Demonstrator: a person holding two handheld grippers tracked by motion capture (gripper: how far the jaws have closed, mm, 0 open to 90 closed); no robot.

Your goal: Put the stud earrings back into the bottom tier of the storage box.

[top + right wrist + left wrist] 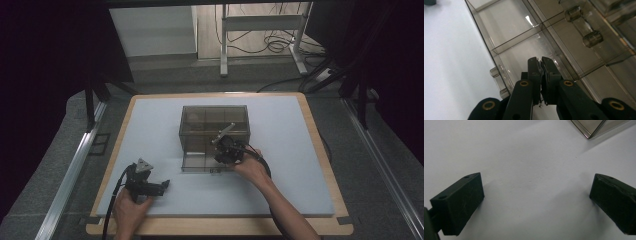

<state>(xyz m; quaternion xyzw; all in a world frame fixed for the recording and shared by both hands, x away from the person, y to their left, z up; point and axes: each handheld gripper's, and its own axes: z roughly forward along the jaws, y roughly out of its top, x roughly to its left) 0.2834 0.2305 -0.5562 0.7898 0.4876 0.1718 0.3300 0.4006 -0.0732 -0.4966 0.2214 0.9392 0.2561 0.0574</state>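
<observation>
Two grippers are at work on the white mat (300,170), and from the high view you have the left gripper (162,186) resting on the mat at about seven o'clock from the smoky clear drawer box (214,122), well apart from it, jaws pointing toward three o'clock. Your right gripper (222,150) hangs over the bottom drawer (200,162), which stands pulled out toward you at the box's six o'clock side, so the opening step looks done. In the left gripper view your jaws stand wide apart with bare mat between them, holding nothing, and one corner of the drawer (590,128) peeks in at one o'clock. In the right gripper view your jaws are pressed together over the open drawer's near compartment (524,60); I see nothing gripped between them. A divider (519,37) crosses at eleven o'clock, with a second, empty compartment beyond it, and small round knobs (594,38) sit at one and two o'clock on the box front. The drawer's own handle (499,82) shows at nine o'clock from the right gripper's tip. Judging by this, the drawer is open and empty where you can see; what is left is likely to push it home, so the work seems past its middle.
</observation>
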